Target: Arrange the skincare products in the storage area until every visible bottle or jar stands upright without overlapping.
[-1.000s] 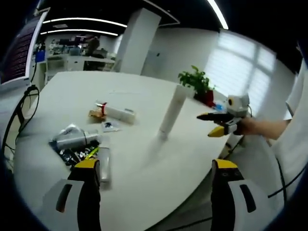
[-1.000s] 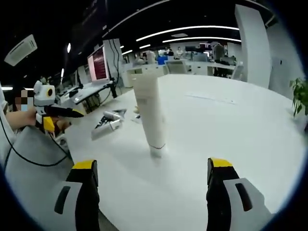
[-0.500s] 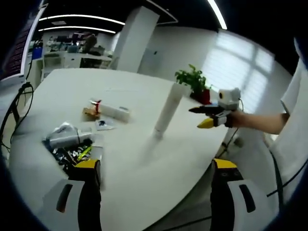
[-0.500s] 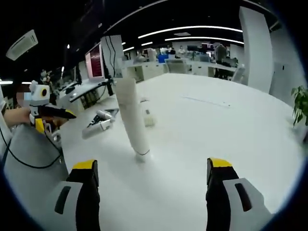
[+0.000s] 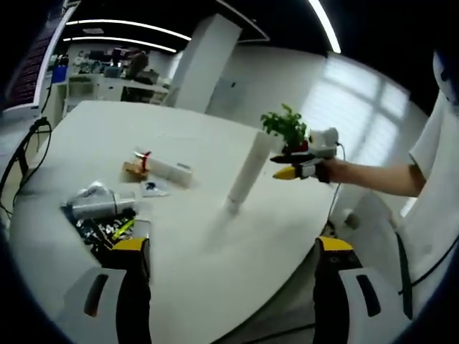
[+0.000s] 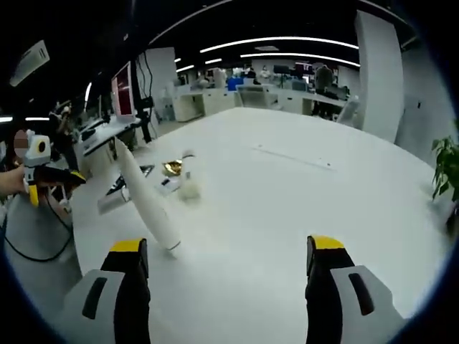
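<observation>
We see a large white round worktop (image 5: pixel 186 236) spreading across both views. Near its middle a tall white tube (image 5: pixel 246 172) stands cap-down, leaning in the picture, free of both grippers; in the right gripper view the same tube (image 6: pixel 147 203) tilts towards the left edge.

In the left gripper view our left gripper (image 5: pixel 228 251) hangs over the near edge of the worktop, its jaws spread wide with nothing between them. The right gripper (image 5: pixel 295 163) enters from the right, held in a hand (image 5: pixel 326 170), close beside the top of the tube but apart from it. In the right gripper view the right gripper's own jaws (image 6: pixel 224 254) also stand wide apart and hold nothing.

To the left on the worktop lies a white tube on its side (image 5: pixel 166 168) with a small gold-and-red item at its end. Nearer to us a silvery bottle (image 5: pixel 97 207) lies on a dark packet (image 5: pixel 107 228).

Beyond the worktop's far edge stands a green potted plant (image 5: pixel 285 127).
</observation>
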Motion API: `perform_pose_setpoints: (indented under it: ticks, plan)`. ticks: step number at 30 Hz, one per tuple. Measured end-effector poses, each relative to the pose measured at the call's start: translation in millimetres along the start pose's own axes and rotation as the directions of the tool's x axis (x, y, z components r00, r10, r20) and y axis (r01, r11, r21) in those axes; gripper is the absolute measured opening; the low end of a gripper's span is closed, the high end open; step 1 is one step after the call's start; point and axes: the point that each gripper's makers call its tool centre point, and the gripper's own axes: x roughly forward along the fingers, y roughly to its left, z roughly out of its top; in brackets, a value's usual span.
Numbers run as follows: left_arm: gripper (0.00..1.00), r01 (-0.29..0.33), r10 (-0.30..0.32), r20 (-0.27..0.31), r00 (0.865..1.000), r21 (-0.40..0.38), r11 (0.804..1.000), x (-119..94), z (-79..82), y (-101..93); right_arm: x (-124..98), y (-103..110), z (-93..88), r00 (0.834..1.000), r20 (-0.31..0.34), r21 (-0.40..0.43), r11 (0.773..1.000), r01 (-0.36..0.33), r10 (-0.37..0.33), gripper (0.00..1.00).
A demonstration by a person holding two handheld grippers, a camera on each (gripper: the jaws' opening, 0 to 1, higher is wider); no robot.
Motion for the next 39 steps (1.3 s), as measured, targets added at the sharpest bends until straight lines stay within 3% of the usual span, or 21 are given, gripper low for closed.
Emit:
perform_pose_setpoints:
  ticks: [13, 15, 18, 22, 28, 36, 39]
  plan:
    - [0.86, 0.004, -0.004, -0.018, 1.0, -0.015, 1.0, 3.0, -3.9, 2.5, 50.3, -23.1, 49.5, 0.999, -0.04, -0.069, 0.997, -0.034, 0.032, 0.84]
    - [0.86, 0.001, -0.002, -0.025, 1.0, -0.016, 1.0, 3.8, -5.1, 2.1, 62.5, -14.1, 60.1, 0.997, -0.039, -0.061, 0.996, -0.067, 0.065, 0.82]
    - [0.86, 0.003, -0.004, -0.024, 1.0, -0.023, 1.0, 4.4, -4.7, 0.3, 80.7, -10.2, 66.0, 0.995, -0.045, -0.085, 0.992, -0.091, 0.087, 0.82]
    - [0.86, 0.0, -0.001, -0.028, 1.0, -0.036, 0.999, 4.3, -5.8, 0.7, 105.0, 10.8, 71.5, 0.986, -0.075, -0.114, 0.981, -0.157, 0.149, 0.81]
    - [0.85, -0.013, 0.012, -0.021, 1.0, -0.059, 0.998, 2.5, -5.6, 4.0, 129.5, 26.0, 86.9, 0.976, -0.104, -0.144, 0.968, -0.207, 0.194, 0.78]
    - [0.85, -0.011, 0.011, -0.004, 1.0, -0.061, 0.998, 0.0, -2.9, 6.5, 135.7, 45.9, 112.4, 0.961, -0.199, -0.221, 0.947, -0.234, 0.191, 0.75]
    - [0.85, -0.006, 0.006, 0.003, 1.0, -0.054, 0.999, -0.5, -0.7, 5.0, 136.3, 62.4, 114.8, 0.942, -0.27, -0.259, 0.927, -0.271, 0.2, 0.74]
